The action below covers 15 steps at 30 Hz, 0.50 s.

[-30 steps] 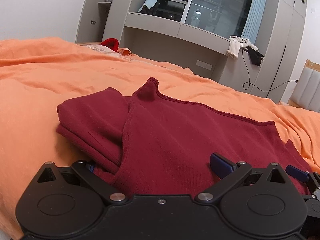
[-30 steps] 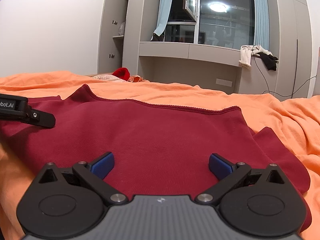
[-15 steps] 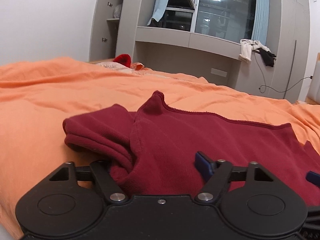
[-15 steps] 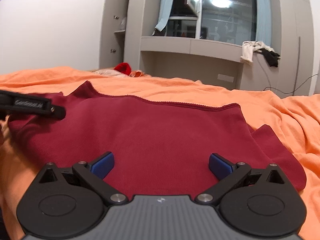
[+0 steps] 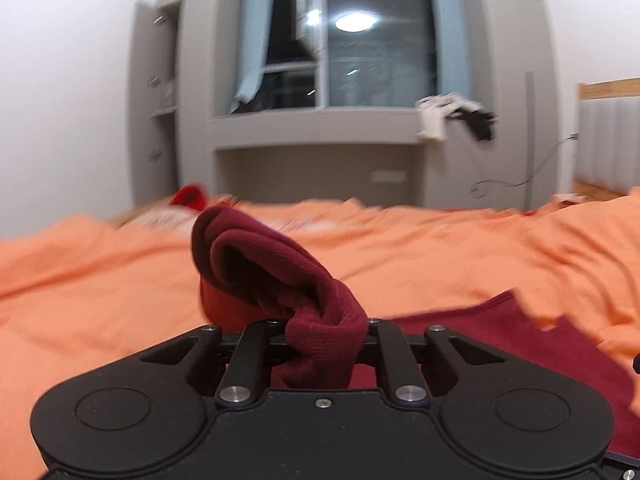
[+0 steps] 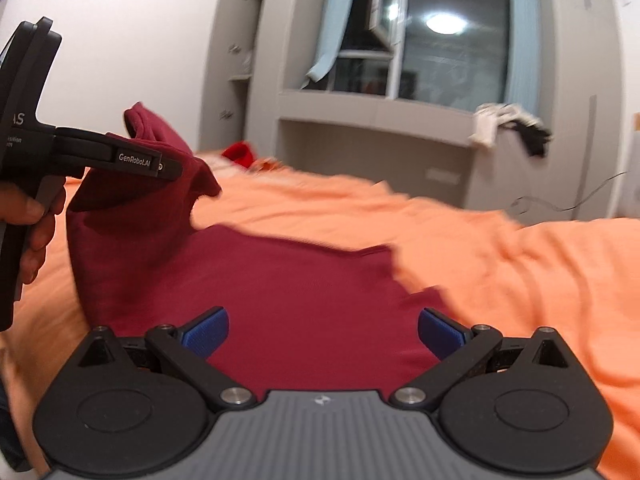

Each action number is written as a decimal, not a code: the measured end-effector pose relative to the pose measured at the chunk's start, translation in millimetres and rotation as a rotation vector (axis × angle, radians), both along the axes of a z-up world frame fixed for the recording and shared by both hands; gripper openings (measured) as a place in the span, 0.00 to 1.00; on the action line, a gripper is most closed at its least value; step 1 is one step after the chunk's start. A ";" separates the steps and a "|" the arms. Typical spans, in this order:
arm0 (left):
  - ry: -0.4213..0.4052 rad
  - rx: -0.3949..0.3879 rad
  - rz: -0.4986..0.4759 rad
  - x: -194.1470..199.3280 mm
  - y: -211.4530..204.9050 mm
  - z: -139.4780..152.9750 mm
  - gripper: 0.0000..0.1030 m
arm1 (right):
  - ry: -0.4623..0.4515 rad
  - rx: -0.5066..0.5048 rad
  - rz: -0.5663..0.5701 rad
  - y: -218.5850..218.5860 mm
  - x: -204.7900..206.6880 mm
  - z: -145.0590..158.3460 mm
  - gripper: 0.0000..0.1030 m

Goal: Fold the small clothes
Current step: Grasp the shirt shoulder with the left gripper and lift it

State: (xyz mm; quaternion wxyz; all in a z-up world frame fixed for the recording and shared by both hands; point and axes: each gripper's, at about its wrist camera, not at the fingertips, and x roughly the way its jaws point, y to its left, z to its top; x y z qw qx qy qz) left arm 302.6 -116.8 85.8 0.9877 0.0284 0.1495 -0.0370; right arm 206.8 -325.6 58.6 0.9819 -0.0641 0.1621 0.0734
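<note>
A dark red garment (image 6: 296, 280) lies on the orange bed cover. My left gripper (image 5: 326, 334) is shut on the garment's left sleeve (image 5: 272, 276) and holds it bunched up above the bed. In the right wrist view the left gripper (image 6: 160, 166) shows at the left with the sleeve (image 6: 132, 196) lifted off the bed. My right gripper (image 6: 322, 330) is open, its blue pads (image 6: 206, 330) spread just over the garment's near edge.
The orange bed cover (image 6: 500, 256) spreads around the garment, with wrinkles at the right. A small red item (image 6: 240, 154) lies at the bed's far side. Grey cabinets and a window (image 6: 452, 44) stand behind. Clothes (image 6: 508, 124) hang on the ledge.
My left gripper has shut on the left sleeve and lifted it off the bed. My right gripper stays open over the garment's near edge.
</note>
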 end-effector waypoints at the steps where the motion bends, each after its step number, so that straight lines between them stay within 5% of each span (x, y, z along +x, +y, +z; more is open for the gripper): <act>1: -0.011 -0.002 -0.027 -0.3 -12.6 5.5 0.14 | -0.019 0.006 -0.027 -9.5 -2.2 3.0 1.00; 8: -0.021 -0.001 -0.223 -12.8 -103.7 11.4 0.14 | -0.063 0.110 -0.230 -84.0 0.8 20.0 1.00; 15: 0.098 0.125 -0.377 -35.4 -161.7 -41.1 0.16 | 0.103 0.352 -0.319 -140.7 20.4 8.1 1.00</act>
